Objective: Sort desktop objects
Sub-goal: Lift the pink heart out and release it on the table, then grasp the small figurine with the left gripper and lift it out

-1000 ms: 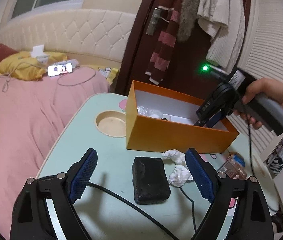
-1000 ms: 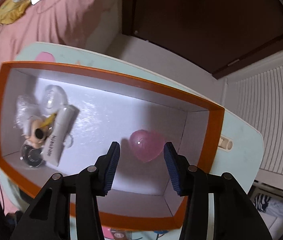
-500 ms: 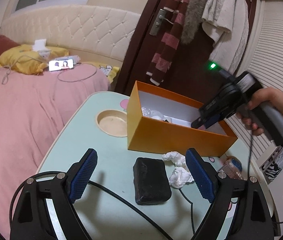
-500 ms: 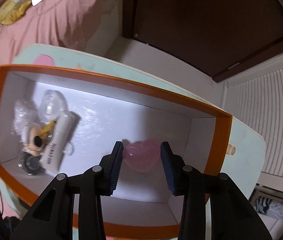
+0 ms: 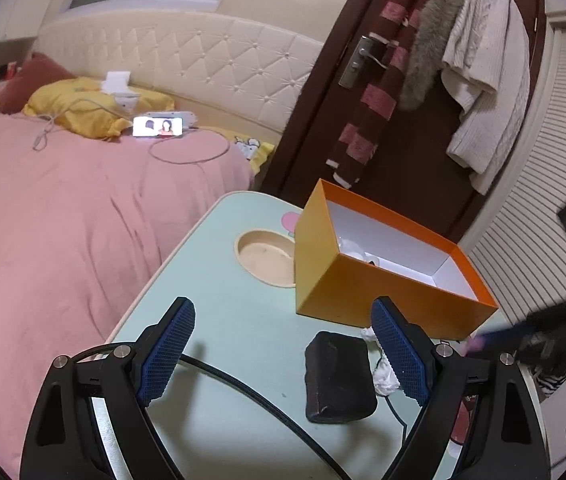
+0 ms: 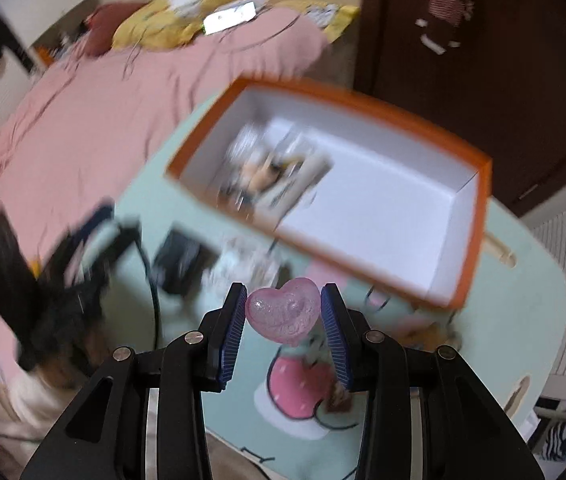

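pink heart-shaped piece (image 6: 283, 314) is clamped between the two pads of the right gripper (image 6: 283, 320), held in the air above the mint table (image 6: 523, 304), outside and in front of the orange box (image 6: 471, 236). left gripper (image 5: 283, 356) hangs spread wide over the table, nothing between its pads.

risks: heart looks smooth and rounded and is pinched only at its two sides, so it could slip or pop out, more so as the right view is smeared with motion. a fast swing could knock the box wall or drag the black cable (image 5: 243, 392) crossing the table. hard to say if the heart is bound for the box or elsewhere; the pictures don't settle it.

counts: one orange box, open top, holding a blurred cluster of small items (image 6: 271, 176), number can't be told. one black pouch (image 5: 339, 376) on the table near the box. crumpled white tissue (image 5: 383, 372) just beside the pouch, partly behind the left gripper's pad, looks like two wads. one round recess (image 5: 267, 254) in the tabletop. one heart. two grippers.
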The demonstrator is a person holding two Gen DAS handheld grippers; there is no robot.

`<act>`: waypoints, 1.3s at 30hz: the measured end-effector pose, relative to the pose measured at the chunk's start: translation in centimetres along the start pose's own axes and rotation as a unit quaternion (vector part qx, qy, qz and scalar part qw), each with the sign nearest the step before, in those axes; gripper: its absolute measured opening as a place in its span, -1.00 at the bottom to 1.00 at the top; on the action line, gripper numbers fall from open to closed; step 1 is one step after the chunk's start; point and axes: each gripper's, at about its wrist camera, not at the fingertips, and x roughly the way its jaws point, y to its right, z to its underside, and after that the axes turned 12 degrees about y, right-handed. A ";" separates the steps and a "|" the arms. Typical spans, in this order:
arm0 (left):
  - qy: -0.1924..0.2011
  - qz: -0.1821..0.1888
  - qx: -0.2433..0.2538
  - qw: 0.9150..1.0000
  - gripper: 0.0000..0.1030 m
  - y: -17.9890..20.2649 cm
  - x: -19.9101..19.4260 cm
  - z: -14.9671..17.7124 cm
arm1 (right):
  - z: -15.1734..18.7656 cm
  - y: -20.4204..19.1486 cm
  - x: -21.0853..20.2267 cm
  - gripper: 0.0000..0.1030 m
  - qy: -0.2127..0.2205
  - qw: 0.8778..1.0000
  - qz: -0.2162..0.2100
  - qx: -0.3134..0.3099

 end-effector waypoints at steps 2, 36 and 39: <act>-0.005 -0.002 0.004 1.000 0.73 0.2 0.1 0.2 | 1.4 -0.7 0.8 -0.22 0.003 1.000 0.009 -0.013; -0.206 0.053 0.275 0.938 0.14 13.7 8.9 -6.6 | 12.3 5.6 -4.9 0.24 0.301 0.926 -0.145 0.177; -0.284 0.039 0.286 0.914 -0.02 14.9 12.3 -6.2 | 12.5 5.6 -4.9 0.24 0.299 0.925 -0.152 0.178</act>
